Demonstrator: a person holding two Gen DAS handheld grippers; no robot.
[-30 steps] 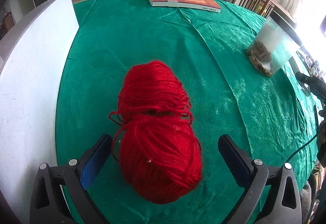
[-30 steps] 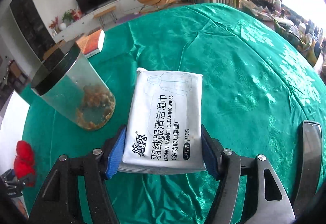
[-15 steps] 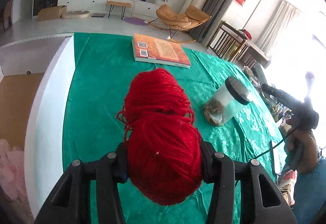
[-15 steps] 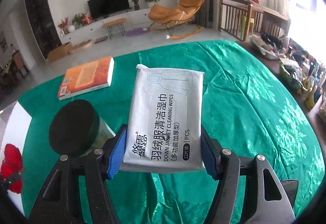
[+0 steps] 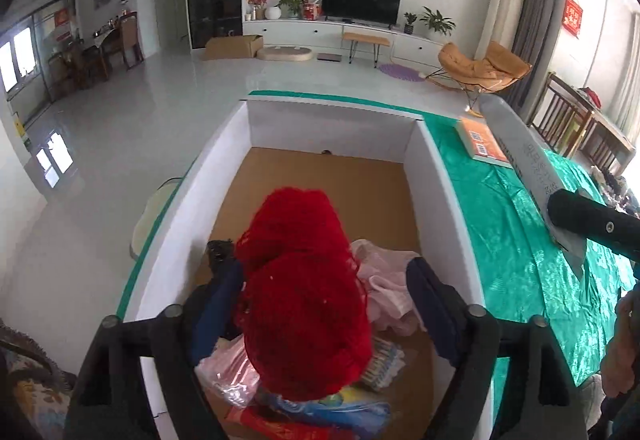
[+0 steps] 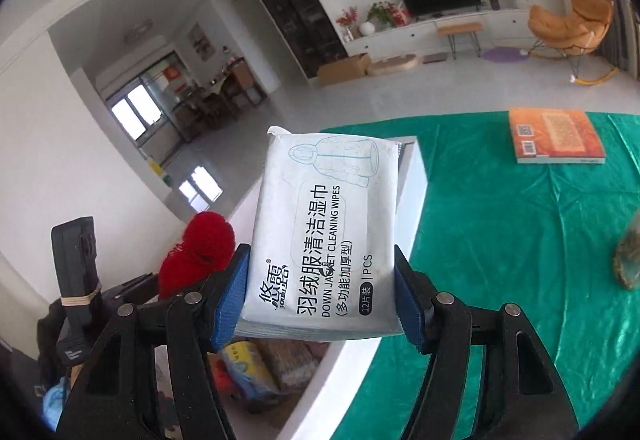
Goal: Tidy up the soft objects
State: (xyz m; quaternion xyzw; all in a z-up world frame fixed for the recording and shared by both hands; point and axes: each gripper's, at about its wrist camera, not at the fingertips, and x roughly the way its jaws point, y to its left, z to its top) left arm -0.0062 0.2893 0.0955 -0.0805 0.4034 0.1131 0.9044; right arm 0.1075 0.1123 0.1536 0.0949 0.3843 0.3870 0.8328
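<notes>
Left gripper (image 5: 324, 308) over the white box (image 5: 440, 175), jaws opening: red yarn ball (image 5: 304, 300) sits between the fingers, gap visible on the right pad, left side looks just touching. Box floor holds pink cloth (image 5: 384, 280) and some plastic-wrapped packs (image 5: 320, 408), yarn above them. Right gripper (image 6: 320, 296) beside the box edge, jaws opening a little but blue pads (image 6: 232, 296) clamp the wipes pack (image 6: 324, 228) on both sides, pack upright-ish above the green tablecloth (image 6: 520, 240). Orange book (image 6: 556, 135) lies on the cloth, far right
</notes>
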